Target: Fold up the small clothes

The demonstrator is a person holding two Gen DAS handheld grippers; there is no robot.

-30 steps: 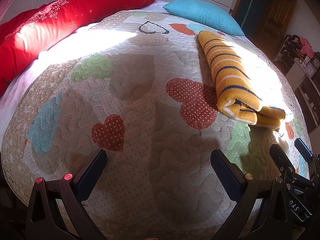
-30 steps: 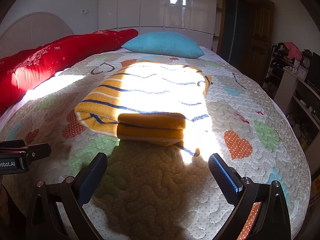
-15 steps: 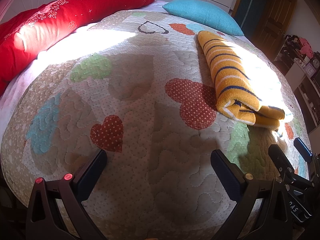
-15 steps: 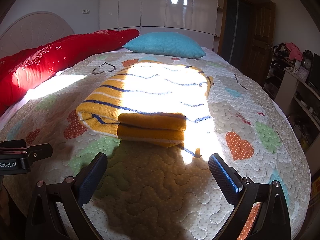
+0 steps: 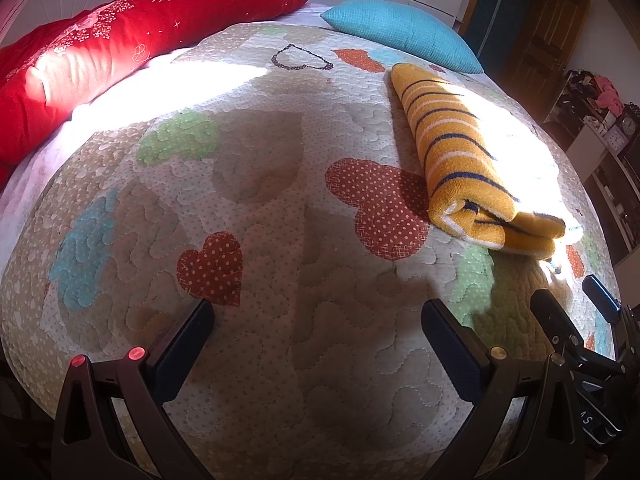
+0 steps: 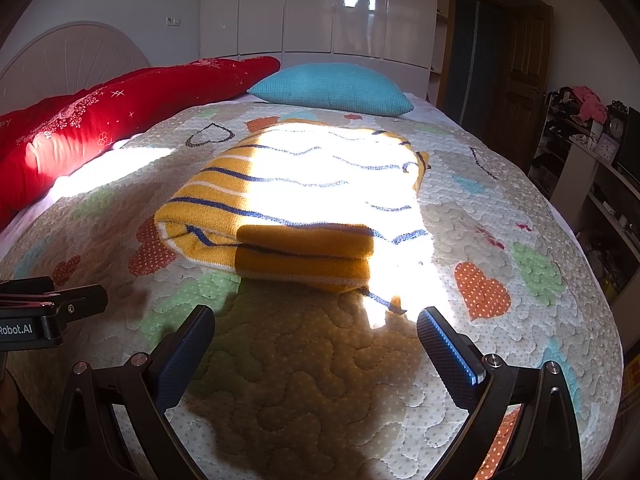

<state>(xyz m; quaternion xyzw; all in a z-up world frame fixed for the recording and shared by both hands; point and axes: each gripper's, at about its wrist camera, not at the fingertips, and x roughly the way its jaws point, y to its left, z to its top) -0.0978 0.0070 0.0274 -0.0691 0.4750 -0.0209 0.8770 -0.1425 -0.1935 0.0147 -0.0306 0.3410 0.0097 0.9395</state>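
Folded sweater [image 6: 296,196] on quilt [image 6: 320,380]; left tongs [image 5: 316,320] and right tongs [image 6: 316,328] apart, empty. Risk: snagging loose yarn tail [image 6: 384,302] could undo fold.

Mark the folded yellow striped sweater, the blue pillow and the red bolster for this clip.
yellow striped sweater [image 6: 288,184], right wrist view, on its sunlit top panel.
blue pillow [image 6: 332,88], right wrist view, on the middle of its front face.
red bolster [image 5: 132,40], left wrist view, on its patterned upper side.
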